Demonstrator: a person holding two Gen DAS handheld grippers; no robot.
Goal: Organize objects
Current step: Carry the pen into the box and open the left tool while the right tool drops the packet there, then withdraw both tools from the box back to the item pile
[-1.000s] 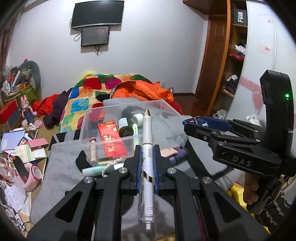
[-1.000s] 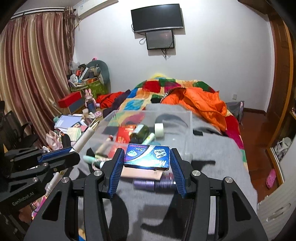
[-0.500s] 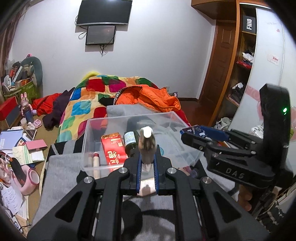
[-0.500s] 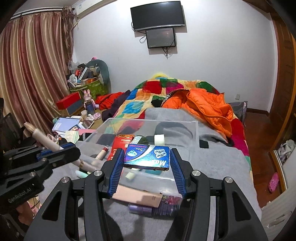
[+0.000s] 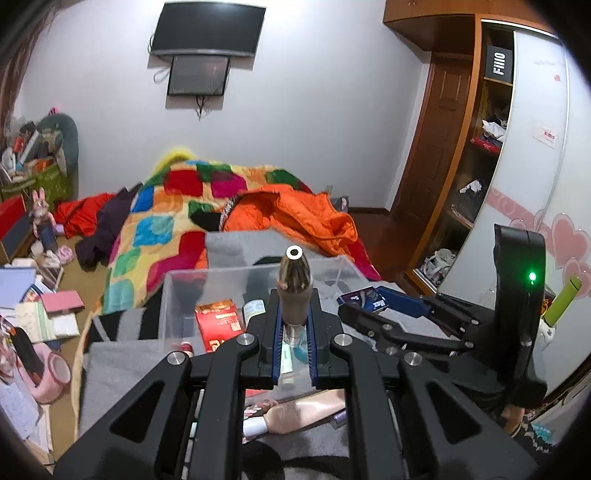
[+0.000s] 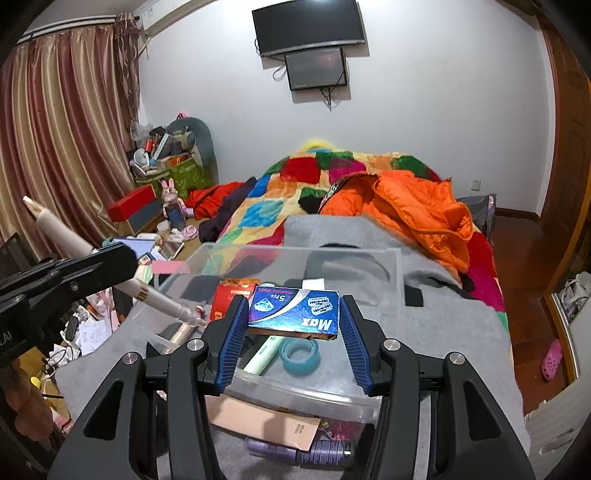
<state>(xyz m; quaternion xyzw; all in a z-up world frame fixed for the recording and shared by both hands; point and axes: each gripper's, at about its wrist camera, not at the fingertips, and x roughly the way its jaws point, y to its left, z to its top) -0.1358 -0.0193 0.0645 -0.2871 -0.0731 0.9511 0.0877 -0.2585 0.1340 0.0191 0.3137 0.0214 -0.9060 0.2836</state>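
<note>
Reading "Max 5 pcs": blue box (image 6: 293,308)

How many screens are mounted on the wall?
2: a wide black curved screen high on the white wall, and a smaller dark screen directly beneath it. None appear hidden.

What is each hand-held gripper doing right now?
Left hand-held gripper: shut on pen.
Right hand-held gripper: shut on blue box.
</note>
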